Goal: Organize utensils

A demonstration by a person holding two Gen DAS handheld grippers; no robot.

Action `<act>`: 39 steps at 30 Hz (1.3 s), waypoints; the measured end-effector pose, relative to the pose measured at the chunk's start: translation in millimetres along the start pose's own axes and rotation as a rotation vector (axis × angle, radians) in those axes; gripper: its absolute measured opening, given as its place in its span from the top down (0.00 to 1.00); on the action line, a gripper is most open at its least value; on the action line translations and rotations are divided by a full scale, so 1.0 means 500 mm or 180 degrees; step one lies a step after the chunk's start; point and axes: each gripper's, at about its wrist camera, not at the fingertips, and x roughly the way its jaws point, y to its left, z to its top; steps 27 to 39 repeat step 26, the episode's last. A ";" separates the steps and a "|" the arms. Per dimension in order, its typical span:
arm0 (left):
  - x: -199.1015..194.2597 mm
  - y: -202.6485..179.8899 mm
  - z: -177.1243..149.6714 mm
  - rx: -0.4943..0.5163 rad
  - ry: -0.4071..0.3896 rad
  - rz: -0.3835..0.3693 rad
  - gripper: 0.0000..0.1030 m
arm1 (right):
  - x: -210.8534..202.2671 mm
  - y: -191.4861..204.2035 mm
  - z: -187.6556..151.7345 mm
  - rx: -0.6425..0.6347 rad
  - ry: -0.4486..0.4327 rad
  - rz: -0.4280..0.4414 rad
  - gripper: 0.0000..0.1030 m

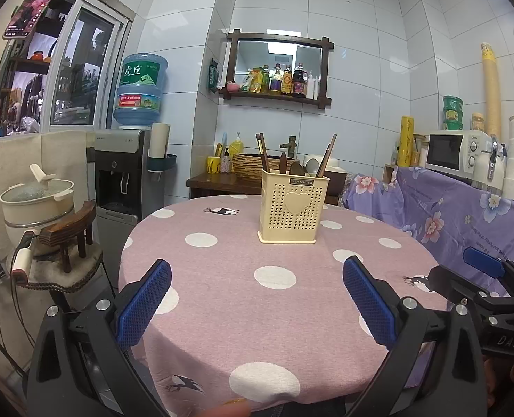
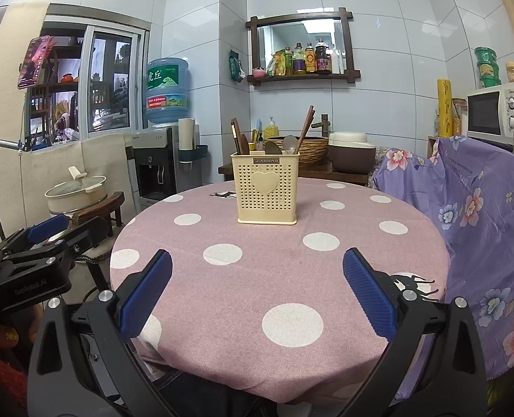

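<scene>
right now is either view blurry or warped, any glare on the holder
Left wrist view: sharp, wall tile lines bow from fisheye, no glare on the utensil holder. Right wrist view: equally sharp, dark corners, holder evenly lit, tablecloth shadow soft.

- White tiled walls (image 1: 361, 34) fill the upper frame ahead of me.
- A window (image 1: 79, 69) sits upper left.
- A wooden shelf (image 2: 302, 76) hangs at upper centre.
- A water dispenser (image 1: 121, 173) stands left of my round table (image 2: 257, 278).
</scene>
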 end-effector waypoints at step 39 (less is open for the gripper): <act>0.004 0.008 -0.005 -0.0015 0.0054 -0.0026 0.05 | 0.005 0.000 -0.008 0.0011 0.0048 0.0012 0.06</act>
